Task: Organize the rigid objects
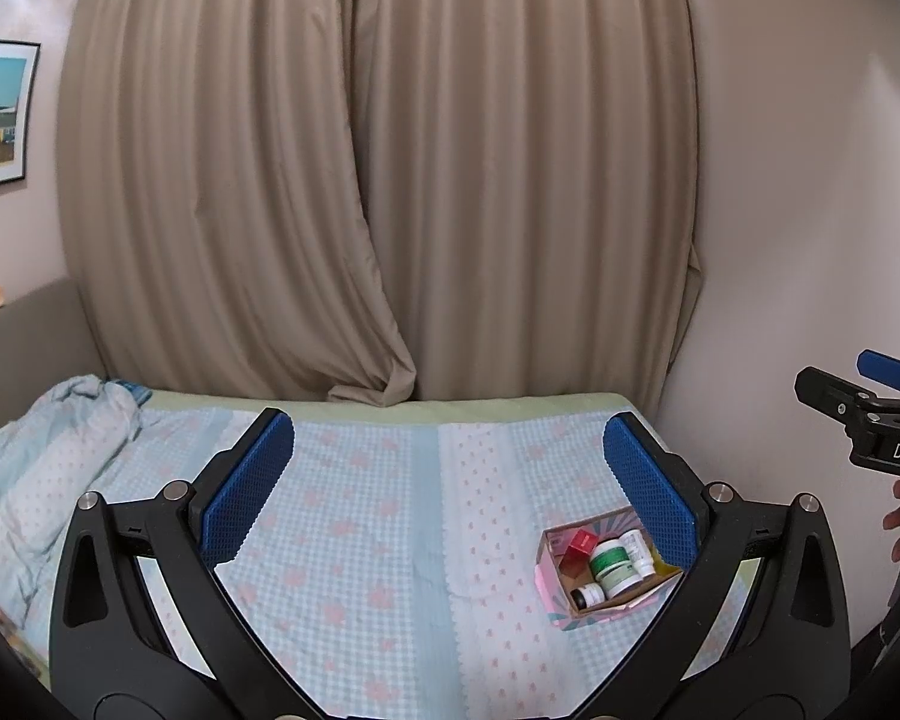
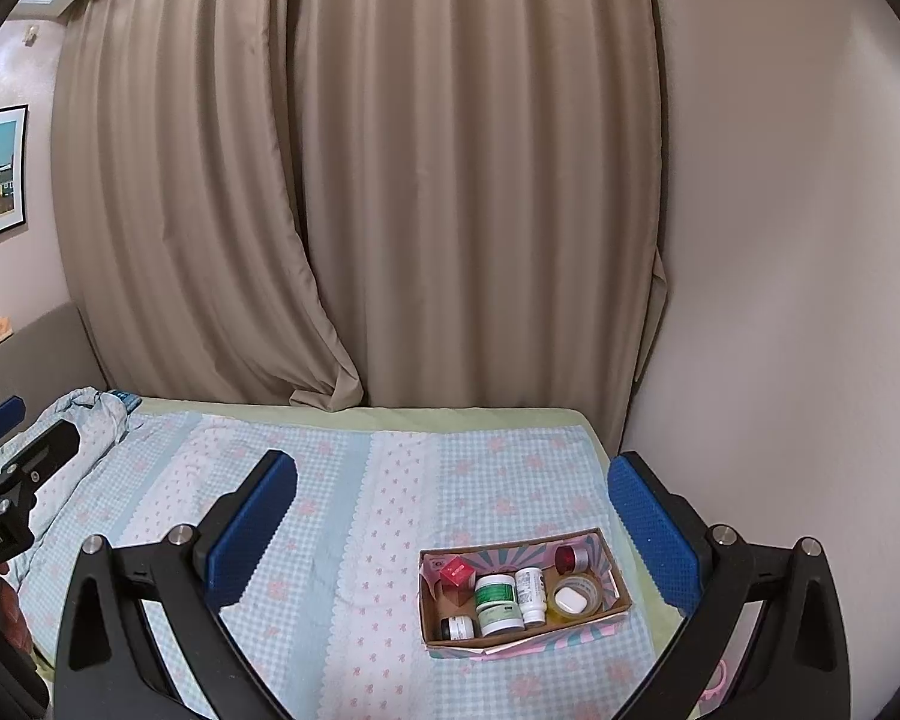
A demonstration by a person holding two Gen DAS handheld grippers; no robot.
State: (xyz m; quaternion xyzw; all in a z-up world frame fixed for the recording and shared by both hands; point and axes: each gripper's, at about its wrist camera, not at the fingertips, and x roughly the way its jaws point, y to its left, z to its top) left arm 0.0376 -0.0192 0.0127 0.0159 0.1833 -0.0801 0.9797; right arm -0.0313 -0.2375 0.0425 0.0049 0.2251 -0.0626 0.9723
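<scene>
Both the left gripper (image 1: 447,483) and the right gripper (image 2: 453,507) hang above the bed (image 2: 342,480) with jaws spread wide and nothing between them. The cardboard box (image 2: 621,597) sits in the lower right of the right wrist view, near the bed's right edge and the wall (image 2: 780,300), holding a red carton (image 2: 456,575), green-labelled jar (image 2: 497,603), white bottle (image 2: 531,595), tape roll (image 2: 576,597), red-lidded jar (image 2: 570,558) and a small dark-lidded jar (image 2: 456,627). Open quilt fills the frame's centre and left, bounded by curtains (image 2: 390,210) along the top and crumpled bedding (image 2: 84,420) at the left.
</scene>
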